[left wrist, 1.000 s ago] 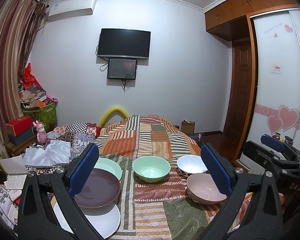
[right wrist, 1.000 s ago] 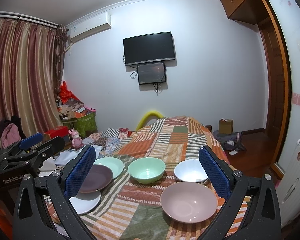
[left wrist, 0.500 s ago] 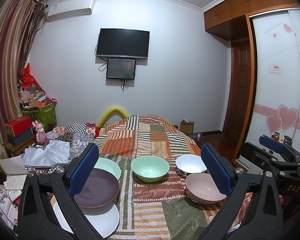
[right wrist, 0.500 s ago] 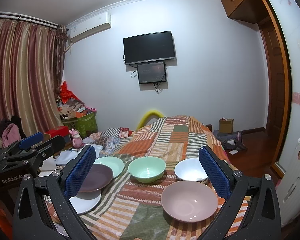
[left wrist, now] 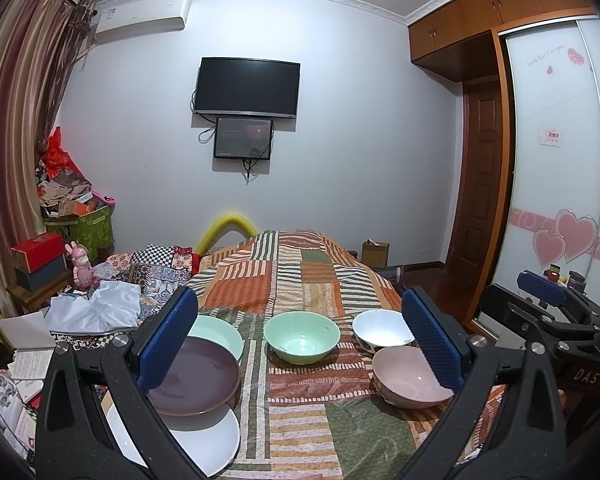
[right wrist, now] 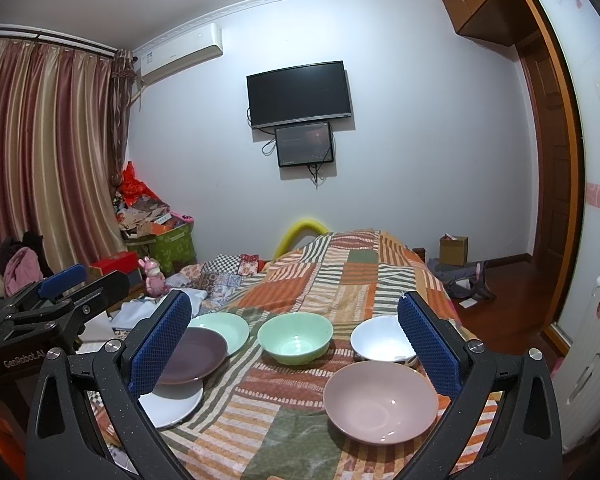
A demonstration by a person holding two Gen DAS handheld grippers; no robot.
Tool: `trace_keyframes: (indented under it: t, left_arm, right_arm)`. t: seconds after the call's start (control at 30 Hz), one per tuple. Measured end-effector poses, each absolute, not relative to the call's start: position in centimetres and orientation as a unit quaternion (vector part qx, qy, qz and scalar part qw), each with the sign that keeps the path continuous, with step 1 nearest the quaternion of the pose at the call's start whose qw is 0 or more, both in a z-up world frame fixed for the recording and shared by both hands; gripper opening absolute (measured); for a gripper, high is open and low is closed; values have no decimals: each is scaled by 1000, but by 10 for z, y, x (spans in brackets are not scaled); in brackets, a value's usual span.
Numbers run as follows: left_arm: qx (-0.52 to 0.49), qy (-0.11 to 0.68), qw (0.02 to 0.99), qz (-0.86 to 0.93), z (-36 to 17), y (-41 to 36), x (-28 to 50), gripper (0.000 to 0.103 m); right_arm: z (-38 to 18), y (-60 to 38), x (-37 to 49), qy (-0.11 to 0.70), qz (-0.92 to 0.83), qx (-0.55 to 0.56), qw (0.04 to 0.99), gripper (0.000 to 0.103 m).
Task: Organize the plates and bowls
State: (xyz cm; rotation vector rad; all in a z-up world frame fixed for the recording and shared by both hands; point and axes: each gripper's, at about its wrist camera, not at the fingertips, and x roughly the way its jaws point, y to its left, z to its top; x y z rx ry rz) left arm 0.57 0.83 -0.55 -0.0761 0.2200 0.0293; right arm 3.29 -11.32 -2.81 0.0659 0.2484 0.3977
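Six dishes lay untouched on the bed [right wrist: 340, 280], as a second earlier, so sorting had not begun. We held the left gripper [left wrist: 300, 344] and right gripper [right wrist: 294, 344] wide and empty above its near edge. Purple plate [right wrist: 192, 356], green plate [right wrist: 224, 328] and white plate [right wrist: 172, 404] overlapped at the left edge; green bowl [right wrist: 295, 338], white bowl [right wrist: 380, 338] and pink bowl [right wrist: 380, 402] stood rightward, glossy.
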Motion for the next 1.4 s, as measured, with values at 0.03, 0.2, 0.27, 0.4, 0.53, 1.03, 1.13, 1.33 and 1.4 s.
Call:
trace_keyframes:
  t: [0.03, 0.2, 0.27, 0.4, 0.53, 1.03, 1.13, 1.33, 1.4]
  left_arm:
    - [-39, 110, 993, 15, -6, 9, 5, 103]
    - [-42, 114, 992, 19, -8, 12, 7, 103]
    - [-44, 116, 992, 20, -9, 15, 8, 103]
    - [-47, 119, 991, 27, -12, 21, 9, 103]
    - [-51, 128, 990, 35, -18, 33, 13, 103]
    - [-59, 196, 974, 93, -58, 106, 52, 103]
    - [-58, 211, 970, 110, -69, 124, 62, 99]
    - [-89, 262, 953, 123, -95, 171, 90, 84]
    - [-101, 277, 948, 124, -104, 187, 99, 83]
  right_arm:
    - [-28, -113, 33, 123, 197, 32, 972, 103]
    - [-27, -109, 33, 126, 201, 30, 971, 103]
    - [-27, -107, 35, 128, 203, 28, 971, 103]
    - [-29, -102, 39, 133, 206, 25, 969, 103]
    - [-33, -93, 47, 145, 214, 20, 966, 103]
    - [-68, -35, 99, 224, 269, -3, 937, 103]
    - [-77, -24, 110, 243, 279, -3, 929, 102]
    - [-101, 4, 136, 281, 285, -25, 916, 91]
    - [-107, 12, 144, 294, 284, -33, 912, 87]
